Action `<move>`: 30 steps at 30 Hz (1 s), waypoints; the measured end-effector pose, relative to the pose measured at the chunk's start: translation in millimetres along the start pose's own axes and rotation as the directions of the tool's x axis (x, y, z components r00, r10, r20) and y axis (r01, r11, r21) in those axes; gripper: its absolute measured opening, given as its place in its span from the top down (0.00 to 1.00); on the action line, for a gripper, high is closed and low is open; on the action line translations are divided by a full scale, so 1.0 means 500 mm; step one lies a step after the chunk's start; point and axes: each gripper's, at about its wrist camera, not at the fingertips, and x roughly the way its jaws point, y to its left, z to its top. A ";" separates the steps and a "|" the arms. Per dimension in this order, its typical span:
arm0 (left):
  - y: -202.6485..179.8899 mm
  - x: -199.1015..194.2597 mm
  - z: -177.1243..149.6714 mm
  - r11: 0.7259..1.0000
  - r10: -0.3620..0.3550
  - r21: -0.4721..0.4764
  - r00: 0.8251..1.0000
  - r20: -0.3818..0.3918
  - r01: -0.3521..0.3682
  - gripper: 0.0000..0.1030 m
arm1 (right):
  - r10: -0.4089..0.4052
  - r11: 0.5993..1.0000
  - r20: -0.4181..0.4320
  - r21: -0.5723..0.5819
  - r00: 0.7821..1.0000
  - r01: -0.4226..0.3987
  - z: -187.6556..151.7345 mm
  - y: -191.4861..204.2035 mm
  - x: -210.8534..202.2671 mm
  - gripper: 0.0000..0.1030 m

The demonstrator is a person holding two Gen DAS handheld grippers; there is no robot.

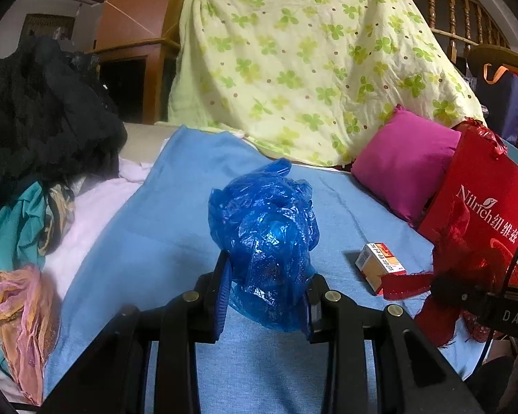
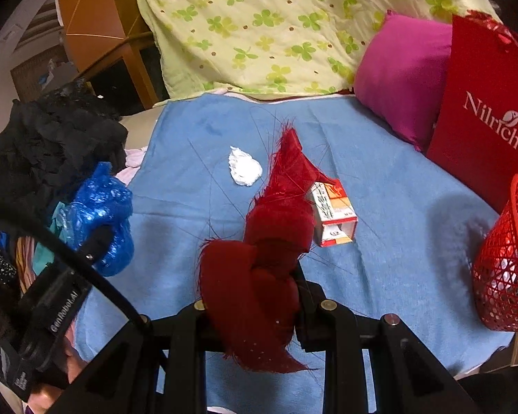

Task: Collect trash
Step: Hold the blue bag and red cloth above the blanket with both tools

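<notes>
Standing upright in right tool [image 2: 255, 296], red cloth scrap [image 2: 276, 220]

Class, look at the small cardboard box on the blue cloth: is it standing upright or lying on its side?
Lying on its side. The small cardboard box rests on a long face on the blue cloth, its end flap facing the camera.

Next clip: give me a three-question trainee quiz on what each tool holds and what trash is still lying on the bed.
1. True or false: the left tool grips a crumpled blue plastic bag.
2. What does the right tool hold: A white wad, B red cloth scrap, C box?
3. Name two pieces still lying on the blue sheet.

Key: 1 true. 2 B. 3 the white paper wad and the small carton box.
</notes>
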 end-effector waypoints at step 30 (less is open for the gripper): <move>-0.011 0.005 0.002 0.999 0.000 0.048 1.000 -0.008 0.000 0.66 | 0.005 1.000 -0.019 0.017 1.000 -0.004 -0.001 0.012 0.028 0.73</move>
